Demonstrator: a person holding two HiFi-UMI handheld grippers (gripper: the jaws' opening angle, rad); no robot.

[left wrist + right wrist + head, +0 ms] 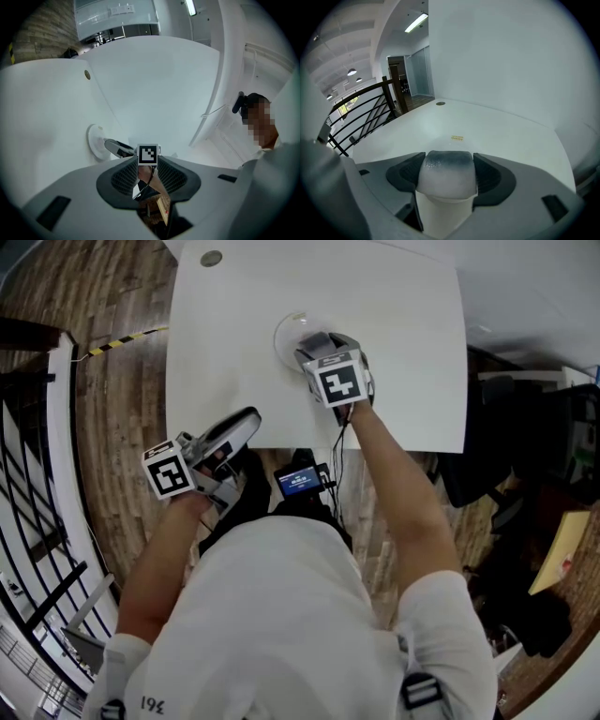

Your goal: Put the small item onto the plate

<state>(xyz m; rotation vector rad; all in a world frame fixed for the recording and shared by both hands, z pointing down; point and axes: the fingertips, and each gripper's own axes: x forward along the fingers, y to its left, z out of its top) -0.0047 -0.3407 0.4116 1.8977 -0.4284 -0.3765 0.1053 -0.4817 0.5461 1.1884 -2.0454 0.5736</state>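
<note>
Well, the right tool is out over the white surface, its tip above the right part of the plate that sits toward the far middle. In the right gripper view its jaws are closed on the small item — a pale, frosted piece with a grey top and a white lower part, pinched squarely between the two dark pads. From where the tool hangs I cannot tell whether the item touches the plate or is just above it.

The left tool is back at the near left edge of the surface, well apart from the plate. Its jaws stand a little apart with nothing held — through the gap you see only the other tool's marker cube and the person's forearm. In the left gripper view the plate shows as a white disc to the left, with the right tool's jaw lying over it.

A small round grommet is set into the surface near its far left corner, and a little yellow sticker lies on the surface beyond the held item. A black railing runs along the left over the wood floor.
</note>
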